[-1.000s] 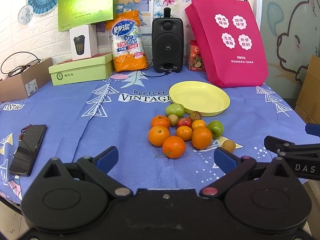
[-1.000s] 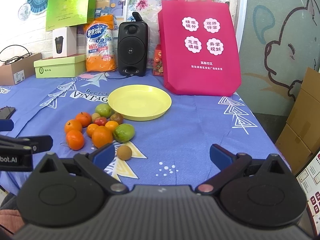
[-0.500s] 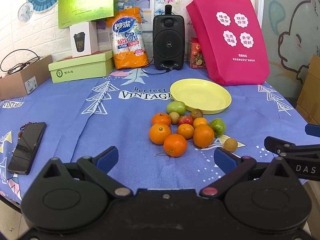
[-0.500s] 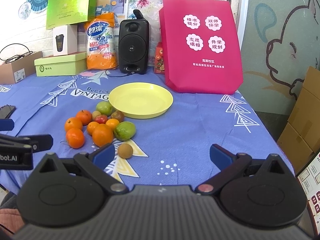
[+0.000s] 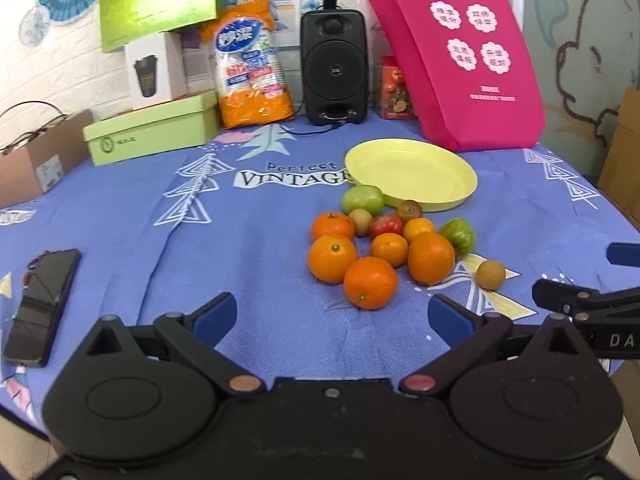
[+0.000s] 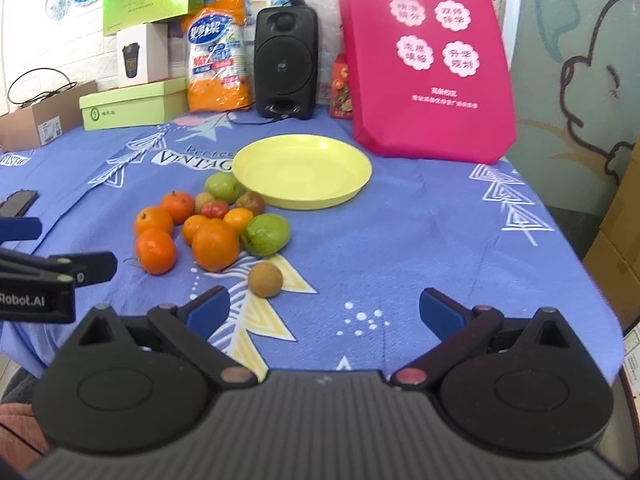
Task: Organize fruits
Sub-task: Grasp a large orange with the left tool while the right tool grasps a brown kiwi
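"Perfect VINTAGE" tablecloth [image 5: 280,216], "Robot.AI" left claw [image 6: 60,276]

"Perfect VINTAGE" runs in white across the blue tablecloth [image 5: 256,240] beside the yellow plate [image 5: 412,174] — "VINTAGE" recurs at its left edge. The left gripper [image 6: 60,276] bears "Robot.AI"; the right gripper [image 5: 592,300] shows "DA", cut off. Chinese characters on the pink bag [image 6: 432,60] — too blurred to read reliably.
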